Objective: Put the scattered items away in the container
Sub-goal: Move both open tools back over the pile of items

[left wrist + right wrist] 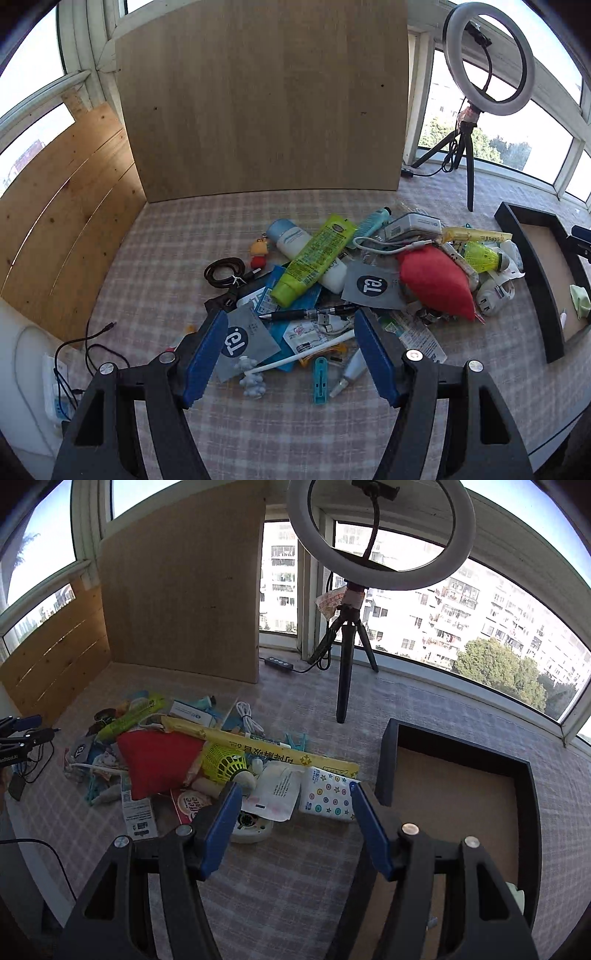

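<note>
A heap of small items lies on the checked tablecloth. In the left wrist view my left gripper (291, 319) is open and empty, hovering over the heap's near side, above a black pen (306, 314), grey sachets (245, 338) and a white cable (295, 358). A lime tube (314, 260), a red pouch (437, 282) and a yellow shuttlecock (484, 256) lie beyond. The black-walled tray (532, 266) stands at right. In the right wrist view my right gripper (295, 788) is open and empty, above a white paper packet (275, 792) and a star-patterned tissue pack (328, 792), left of the tray (388, 764).
A ring light on a tripod (347, 653) stands behind the tray. Upright wooden boards (258, 99) close off the back and left. Black cables and a power strip (55, 387) lie at the left table edge. A pale green item (580, 301) lies in the tray.
</note>
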`<state>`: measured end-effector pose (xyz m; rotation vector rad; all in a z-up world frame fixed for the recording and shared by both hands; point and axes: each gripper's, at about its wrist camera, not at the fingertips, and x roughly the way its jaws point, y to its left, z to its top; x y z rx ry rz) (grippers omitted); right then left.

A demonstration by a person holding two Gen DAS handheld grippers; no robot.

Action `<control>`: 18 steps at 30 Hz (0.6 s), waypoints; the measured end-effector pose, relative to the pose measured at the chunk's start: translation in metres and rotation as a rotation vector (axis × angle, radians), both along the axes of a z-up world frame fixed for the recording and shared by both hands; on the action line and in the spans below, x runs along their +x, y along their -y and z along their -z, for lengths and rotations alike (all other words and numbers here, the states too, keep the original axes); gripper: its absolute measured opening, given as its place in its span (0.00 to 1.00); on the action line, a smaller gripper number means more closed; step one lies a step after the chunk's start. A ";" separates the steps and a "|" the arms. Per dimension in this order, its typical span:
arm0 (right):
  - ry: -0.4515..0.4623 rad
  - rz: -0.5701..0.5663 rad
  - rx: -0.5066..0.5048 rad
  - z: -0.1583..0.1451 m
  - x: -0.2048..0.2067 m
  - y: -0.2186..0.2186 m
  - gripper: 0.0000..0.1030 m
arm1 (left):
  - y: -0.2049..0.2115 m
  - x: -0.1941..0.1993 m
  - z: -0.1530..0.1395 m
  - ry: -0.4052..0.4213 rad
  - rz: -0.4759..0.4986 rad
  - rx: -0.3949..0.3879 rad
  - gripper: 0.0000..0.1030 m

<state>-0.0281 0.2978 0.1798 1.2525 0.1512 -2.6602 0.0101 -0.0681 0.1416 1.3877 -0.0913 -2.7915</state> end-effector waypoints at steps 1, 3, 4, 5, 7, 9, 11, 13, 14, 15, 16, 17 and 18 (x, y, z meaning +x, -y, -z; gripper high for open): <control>0.005 -0.004 -0.002 0.002 -0.002 0.004 0.60 | 0.011 0.000 0.001 0.003 -0.011 -0.006 0.66; 0.014 -0.011 -0.008 0.007 -0.004 0.010 0.60 | 0.032 0.004 0.006 0.011 -0.038 -0.005 0.66; 0.022 -0.012 -0.012 0.010 -0.005 0.013 0.60 | 0.043 0.006 0.008 0.017 -0.052 -0.002 0.66; 0.032 -0.013 -0.020 0.013 -0.005 0.016 0.60 | 0.051 0.009 0.013 0.026 -0.063 0.003 0.66; 0.045 -0.023 -0.047 0.018 -0.005 0.022 0.59 | 0.067 0.015 0.021 0.046 -0.086 0.014 0.65; 0.054 -0.042 -0.067 0.022 -0.004 0.033 0.59 | 0.075 0.020 0.032 0.068 -0.107 0.029 0.63; 0.064 -0.069 -0.087 0.024 -0.002 0.045 0.59 | 0.079 0.027 0.043 0.092 -0.119 0.056 0.58; 0.075 -0.113 -0.105 0.026 0.000 0.062 0.59 | 0.074 0.034 0.055 0.109 -0.100 0.083 0.57; 0.079 -0.138 -0.101 0.026 0.001 0.072 0.59 | 0.070 0.036 0.060 0.119 -0.093 0.084 0.57; 0.078 -0.156 -0.092 0.027 0.002 0.081 0.59 | 0.065 0.037 0.065 0.126 -0.088 0.079 0.57; 0.073 -0.168 -0.080 0.027 0.002 0.088 0.59 | 0.061 0.039 0.068 0.132 -0.083 0.078 0.57; 0.067 -0.179 -0.069 0.027 0.003 0.095 0.59 | 0.059 0.040 0.070 0.137 -0.077 0.082 0.57; 0.064 -0.185 -0.063 0.027 0.003 0.099 0.59 | 0.057 0.041 0.071 0.138 -0.076 0.084 0.57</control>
